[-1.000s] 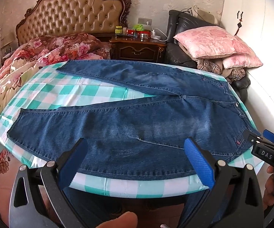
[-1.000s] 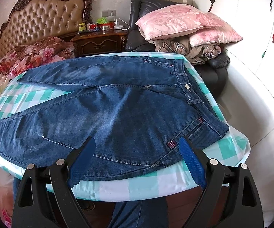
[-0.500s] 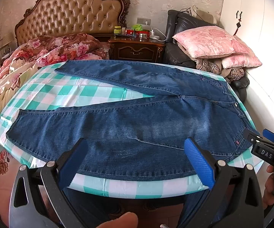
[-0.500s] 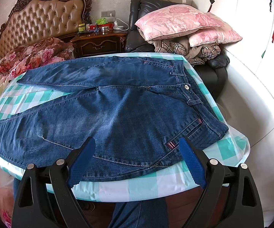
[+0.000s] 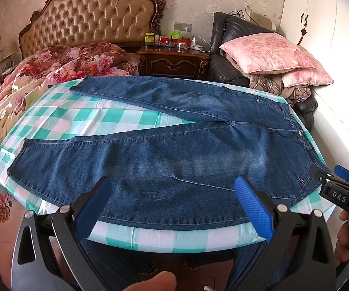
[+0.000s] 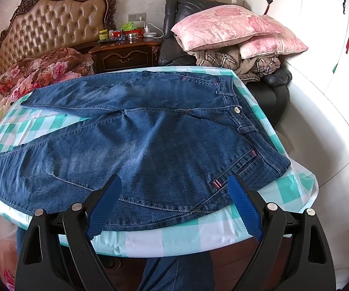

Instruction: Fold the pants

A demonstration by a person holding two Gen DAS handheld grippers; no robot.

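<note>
Blue jeans [image 5: 174, 155] lie flat on a table with a green-and-white checked cloth [image 5: 84, 116], legs spread apart toward the left, waist at the right. They also show in the right wrist view [image 6: 155, 145]. My left gripper [image 5: 172, 198] is open and empty, hovering over the near leg's front edge. My right gripper [image 6: 174, 198] is open and empty above the near hip, beside the pocket. The right gripper also shows at the right edge of the left wrist view [image 5: 329, 181].
A bed with a floral quilt [image 5: 53, 72] and tufted headboard stands at the left. A dark nightstand [image 5: 174, 60] is behind the table. A black armchair with pink pillows [image 5: 266, 51] is at the back right. White wardrobe doors [image 6: 319, 36] are on the right.
Both grippers have drifted very slightly; the view of the jeans has shifted a little. Both remain open and the jeans have not moved.
</note>
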